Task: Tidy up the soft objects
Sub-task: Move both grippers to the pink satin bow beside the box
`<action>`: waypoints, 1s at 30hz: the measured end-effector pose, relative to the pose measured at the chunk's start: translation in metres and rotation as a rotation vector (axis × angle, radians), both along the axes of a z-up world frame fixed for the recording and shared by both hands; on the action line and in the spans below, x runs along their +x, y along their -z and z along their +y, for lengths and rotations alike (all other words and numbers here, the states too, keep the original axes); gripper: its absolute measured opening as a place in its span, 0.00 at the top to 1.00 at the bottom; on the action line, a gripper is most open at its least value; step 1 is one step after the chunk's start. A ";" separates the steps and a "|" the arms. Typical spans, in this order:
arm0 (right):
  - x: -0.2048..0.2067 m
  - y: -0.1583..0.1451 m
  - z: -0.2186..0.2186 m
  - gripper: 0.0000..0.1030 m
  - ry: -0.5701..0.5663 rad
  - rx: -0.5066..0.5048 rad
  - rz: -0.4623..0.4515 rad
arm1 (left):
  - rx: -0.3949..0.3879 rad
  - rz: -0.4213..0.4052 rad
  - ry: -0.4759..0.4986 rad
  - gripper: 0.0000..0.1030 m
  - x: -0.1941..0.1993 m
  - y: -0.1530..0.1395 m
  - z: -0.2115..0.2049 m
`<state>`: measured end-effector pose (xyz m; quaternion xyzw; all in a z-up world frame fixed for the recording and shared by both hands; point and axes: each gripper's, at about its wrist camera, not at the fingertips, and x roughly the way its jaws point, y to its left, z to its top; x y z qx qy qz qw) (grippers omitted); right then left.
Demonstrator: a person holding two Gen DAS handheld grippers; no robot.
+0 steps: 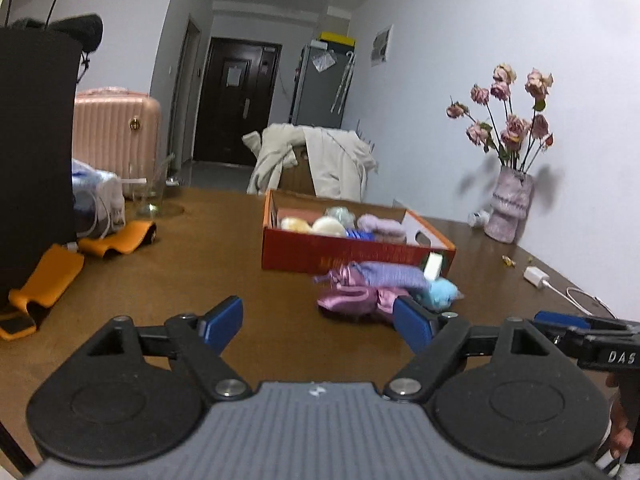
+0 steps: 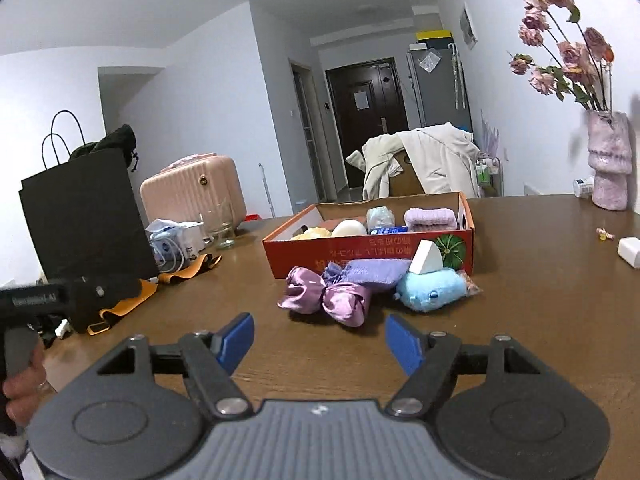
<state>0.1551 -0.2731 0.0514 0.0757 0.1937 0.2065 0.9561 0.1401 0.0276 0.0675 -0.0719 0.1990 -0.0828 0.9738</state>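
While both grippers are held wide and empty, nothing is gripped: left gripper (image 1: 320,326), right gripper (image 2: 320,344). Scrunchie (image 2: 326,300), plush (image 2: 432,290) are seen beside box (image 2: 360,258).

In the left wrist view the pile of soft things before the orange cardboard box (image 1: 352,250) is smeared by motion blur; the shiny pink satin scrunchie (image 1: 352,300) is partly covered by a blue pad; the pale blue plush toy (image 1: 440,294) shows no features; the black paper bag (image 1: 36,140) is cut off by the left edge; the other hand-held gripper (image 1: 576,326) runs off the right edge, its jaws unreadable; the box's printing (image 2: 366,252) is too small to read.
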 end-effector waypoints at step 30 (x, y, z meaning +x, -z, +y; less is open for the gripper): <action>0.147 0.054 0.022 0.30 -0.004 0.107 0.197 | -0.132 0.177 0.109 0.35 0.191 0.058 -0.030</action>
